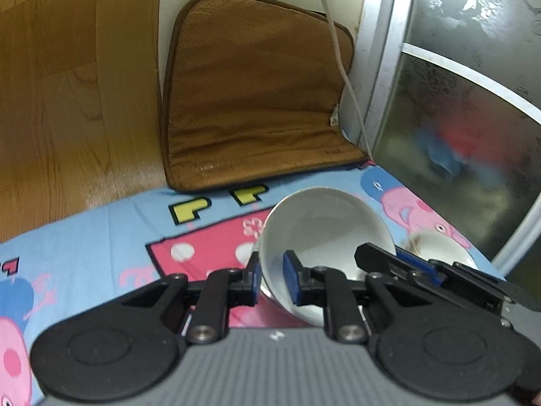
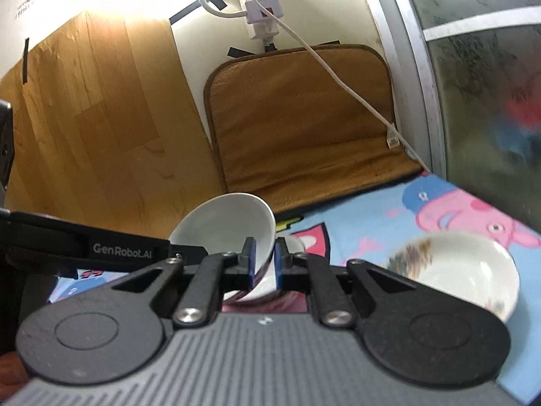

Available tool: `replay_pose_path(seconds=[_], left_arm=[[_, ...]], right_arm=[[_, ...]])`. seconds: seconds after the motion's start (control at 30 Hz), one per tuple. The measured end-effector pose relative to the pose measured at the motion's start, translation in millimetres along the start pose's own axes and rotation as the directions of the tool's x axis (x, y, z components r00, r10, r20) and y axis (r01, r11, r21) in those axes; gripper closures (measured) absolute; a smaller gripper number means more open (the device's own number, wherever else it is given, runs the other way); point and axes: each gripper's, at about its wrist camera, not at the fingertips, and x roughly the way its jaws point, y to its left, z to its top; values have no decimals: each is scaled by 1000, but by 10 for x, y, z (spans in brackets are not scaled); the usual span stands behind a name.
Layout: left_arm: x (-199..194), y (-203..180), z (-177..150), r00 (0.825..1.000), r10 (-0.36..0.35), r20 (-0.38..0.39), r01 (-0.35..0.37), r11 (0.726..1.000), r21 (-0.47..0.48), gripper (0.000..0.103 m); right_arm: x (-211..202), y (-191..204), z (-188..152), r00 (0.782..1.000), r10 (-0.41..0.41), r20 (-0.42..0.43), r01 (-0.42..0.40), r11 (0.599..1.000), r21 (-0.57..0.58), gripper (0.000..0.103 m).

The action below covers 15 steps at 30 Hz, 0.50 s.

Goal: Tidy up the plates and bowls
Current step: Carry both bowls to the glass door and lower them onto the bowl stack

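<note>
Left tool (image 1: 274, 282) pinching white bowl (image 1: 324, 233) rim; right tool (image 2: 264, 264) pinching second white bowl (image 2: 230, 223) rim.

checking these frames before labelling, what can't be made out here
- Left wrist view: the patterned bowl is mostly hidden behind the right gripper and the white bowl.
- Right wrist view: the patterned bowl's print is too blurred to read.
- Both views: the red and blue shapes behind the frosted glass door cannot be identified.
- Right wrist view: the white bowl's base is hidden by the gripper body.
</note>
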Motion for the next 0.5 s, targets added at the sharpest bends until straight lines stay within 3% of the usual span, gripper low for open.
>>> replay_pose_path(seconds=[0.27,0.33,0.4,0.5], left_arm=[[353,17,46,997,56,-45,-56,998,10,86],[381,13,34,997,68,-38,-67,998,20,86],[398,9,29,996,87,-32,-86,996,30,82],[397,16,27,993,121,-13,-120,992,42,72]], right_arm=[[236,-57,-57,999,-26,-38,26,1000,-5,85],[240,-69,-73,999,-35,-26,35,999,-3,79],[227,-87,-71,999,-35,-8,35,999,9,65],[218,-124,-71,999,-41,9,40,999,31,60]])
